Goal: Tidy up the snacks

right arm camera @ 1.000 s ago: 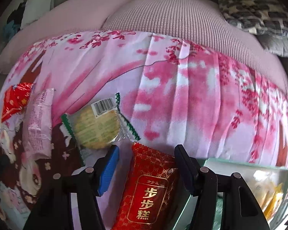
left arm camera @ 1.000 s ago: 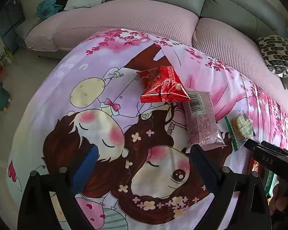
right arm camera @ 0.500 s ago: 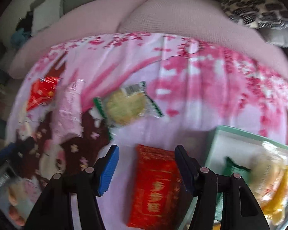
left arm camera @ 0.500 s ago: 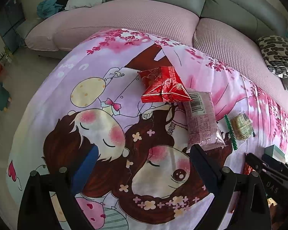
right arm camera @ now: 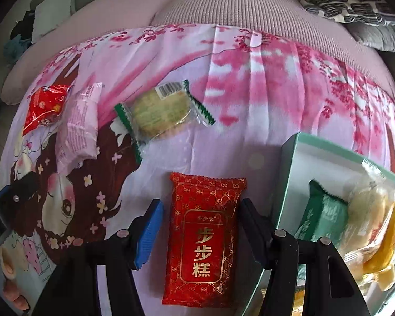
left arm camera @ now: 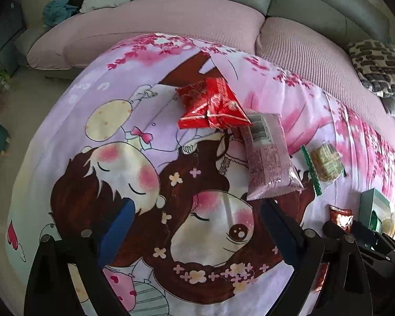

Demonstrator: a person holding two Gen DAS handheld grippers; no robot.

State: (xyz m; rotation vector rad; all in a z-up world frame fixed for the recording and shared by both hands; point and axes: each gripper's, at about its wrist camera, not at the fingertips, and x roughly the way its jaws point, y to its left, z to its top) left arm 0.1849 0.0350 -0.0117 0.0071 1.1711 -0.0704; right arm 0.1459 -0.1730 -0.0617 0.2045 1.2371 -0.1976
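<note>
My right gripper (right arm camera: 200, 202) is shut on a red packet with gold writing (right arm camera: 202, 237), which hangs between its fingers just left of the green-walled box (right arm camera: 289, 163). The box holds a green packet (right arm camera: 326, 216) and clear-wrapped yellow pastries (right arm camera: 376, 210). On the cloth lie a round cookie in a green-edged wrapper (right arm camera: 159, 113), a pink packet (right arm camera: 77, 126) and red foil packets (right arm camera: 46, 105). My left gripper (left arm camera: 196, 208) hovers open and empty over the cartoon print, short of the pink packet (left arm camera: 268, 158). The right gripper (left arm camera: 346, 226) shows at the left wrist view's right edge.
A cartoon-printed pink cloth (left arm camera: 118, 131) covers the surface. Behind it runs a pink-covered sofa (left arm camera: 171, 26) with a patterned cushion (left arm camera: 376, 65). Bare floor (left arm camera: 2, 105) lies off the cloth's left edge. A person's fingers (right arm camera: 13, 289) show at the lower left.
The right gripper carried the red packet toward the box, which now fills more of its view; the cookie slid up in the picture. The left gripper stayed still.
</note>
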